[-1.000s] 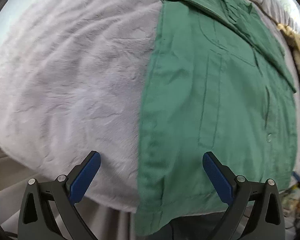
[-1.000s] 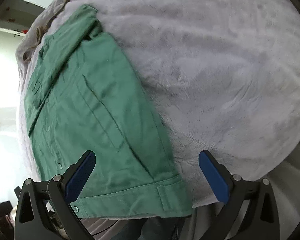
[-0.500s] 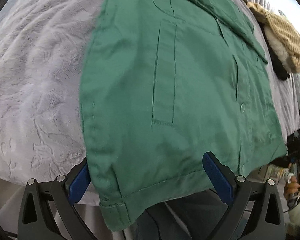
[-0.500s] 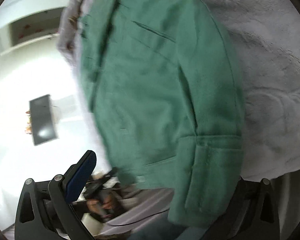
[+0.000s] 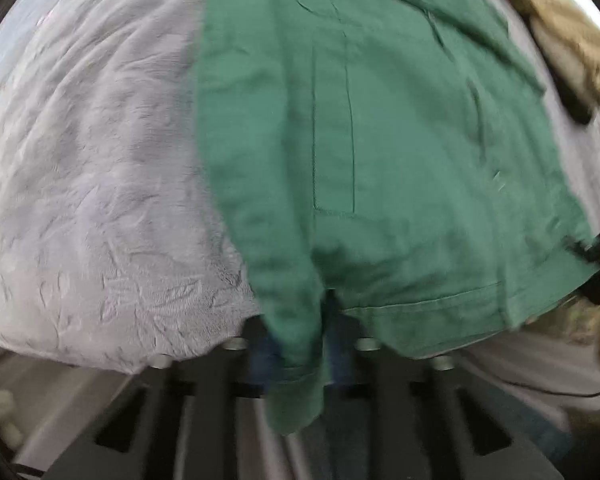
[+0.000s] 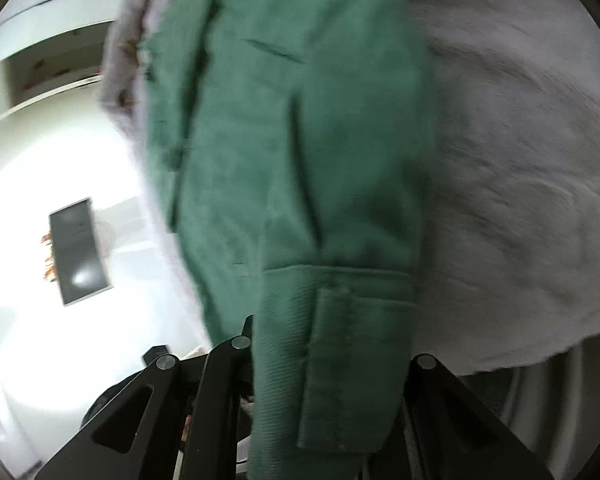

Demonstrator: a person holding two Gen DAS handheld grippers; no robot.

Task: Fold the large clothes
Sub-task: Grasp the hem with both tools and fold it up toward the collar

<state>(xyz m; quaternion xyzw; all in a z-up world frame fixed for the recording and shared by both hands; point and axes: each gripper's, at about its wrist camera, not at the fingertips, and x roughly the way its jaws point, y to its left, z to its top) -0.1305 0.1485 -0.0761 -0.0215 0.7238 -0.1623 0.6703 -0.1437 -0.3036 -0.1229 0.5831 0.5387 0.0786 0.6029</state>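
Blurred green shirt (image 5: pixel 380 160) hem covers both grippers' fingertips.

A: Which surface fills the left-wrist view?
B: A pale grey plush blanket (image 5: pixel 100 184), creased, spread over a bed.

A: And at upper right?
B: A tan knitted garment (image 5: pixel 580 36), lying on the blanket, blurred.

A: What appears in the right-wrist view?
B: The same blanket (image 6: pixel 520 184) at right; at left, a white wall bearing a dark flat screen (image 6: pixel 78 250), with white shelving (image 6: pixel 48 80) above.
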